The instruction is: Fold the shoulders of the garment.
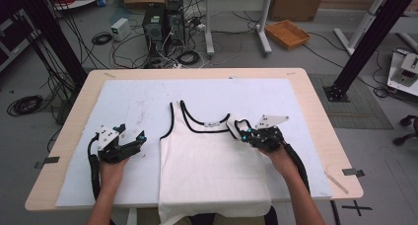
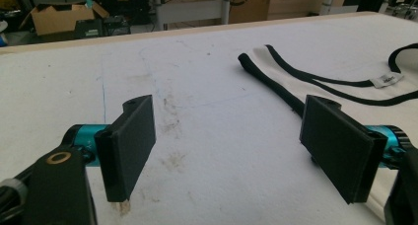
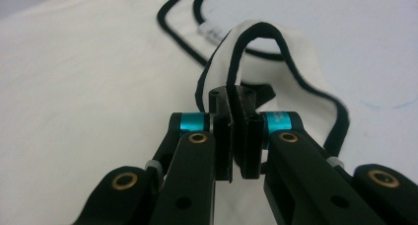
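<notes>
One soft cream tank top (image 1: pixel 212 161), black-trimmed strap (image 3: pixel 256 42)

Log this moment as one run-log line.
left gripper: open, beside tank top | right gripper: pinching shoulder strap, strap lifted | table: top laid flat

High view: fixed overhead, facing forward and down on the whole counter (image 1: pixel 315 106) from the person's side. Left gripper view: low, close to the white mat (image 2: pixel 207 136), looking across it. Right gripper view: very near the tank top (image 3: pixel 98 77). All three share this garment's black-trimmed neckline.
</notes>
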